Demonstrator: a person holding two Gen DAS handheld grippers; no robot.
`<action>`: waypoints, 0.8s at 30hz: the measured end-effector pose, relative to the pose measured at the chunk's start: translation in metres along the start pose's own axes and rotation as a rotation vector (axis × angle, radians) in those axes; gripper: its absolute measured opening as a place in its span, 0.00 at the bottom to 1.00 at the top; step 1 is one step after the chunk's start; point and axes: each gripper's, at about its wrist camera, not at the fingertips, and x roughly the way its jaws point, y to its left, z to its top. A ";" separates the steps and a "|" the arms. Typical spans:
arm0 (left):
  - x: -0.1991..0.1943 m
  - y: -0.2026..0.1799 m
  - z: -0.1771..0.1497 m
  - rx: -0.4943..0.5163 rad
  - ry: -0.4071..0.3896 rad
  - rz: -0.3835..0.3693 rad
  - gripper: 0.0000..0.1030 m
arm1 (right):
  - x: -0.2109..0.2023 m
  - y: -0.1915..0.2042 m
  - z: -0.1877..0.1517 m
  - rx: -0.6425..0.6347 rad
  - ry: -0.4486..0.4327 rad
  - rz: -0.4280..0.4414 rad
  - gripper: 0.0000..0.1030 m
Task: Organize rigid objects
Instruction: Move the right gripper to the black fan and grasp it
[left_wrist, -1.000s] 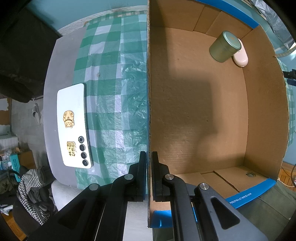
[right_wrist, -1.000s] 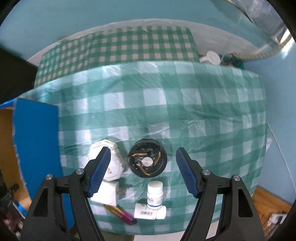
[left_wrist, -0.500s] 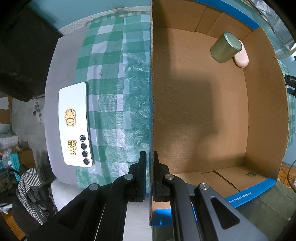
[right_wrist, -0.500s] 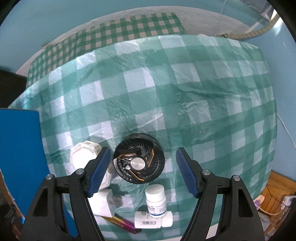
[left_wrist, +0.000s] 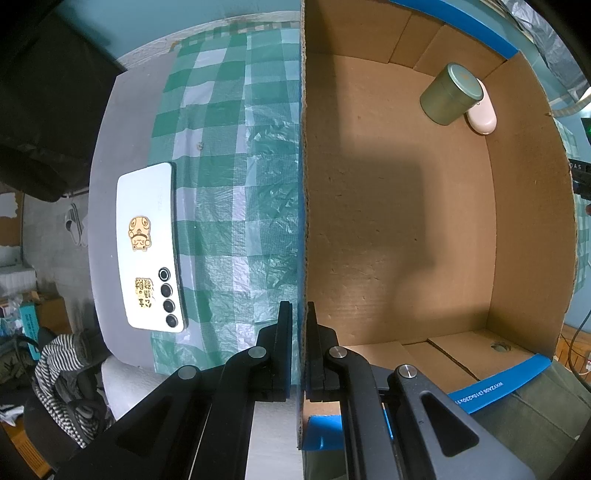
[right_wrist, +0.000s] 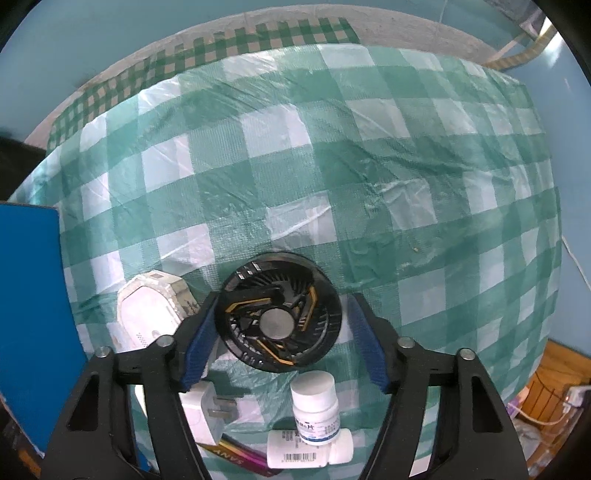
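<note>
Cardboard box, the biggest thing here and the place the loose items are bound for, stands open-topped on the surface, whose green-and-white checked plastic cloth covers most of both views. The left tongs are pinched nearly closed on the box's near wall, one finger outside and one inside, seemingly steadying it. Inside, at the far corner, a green tin stands touching a pale pink oval object; the rest of the floor is bare. Outside the box, to the left of those tongs, a white phone lies flat with its long axis running away from the camera. The coming move turns on the round black fan: it lies flat directly between the fingers of the right tongs, which are spread wide on either side of it and hold nothing, the left finger just beside its rim and the right finger a little apart. Being round, it offers no preferred axis, so closing straight across its width should do. Just left of it sits a white hexagonal device; nearer the camera are a white plug, two white pill bottles, one upright and one lying, and what may be a purple-and-yellow battery, partly hidden. Teal wall lies beyond.
</note>
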 end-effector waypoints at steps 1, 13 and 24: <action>0.000 0.000 0.000 0.000 0.000 0.000 0.05 | -0.001 0.002 -0.001 -0.012 -0.005 -0.007 0.59; 0.000 0.001 0.000 0.001 0.000 -0.002 0.05 | -0.011 0.009 -0.010 -0.106 -0.031 -0.021 0.59; 0.001 -0.003 0.001 0.009 0.000 -0.003 0.05 | -0.048 0.019 -0.016 -0.177 -0.077 -0.011 0.59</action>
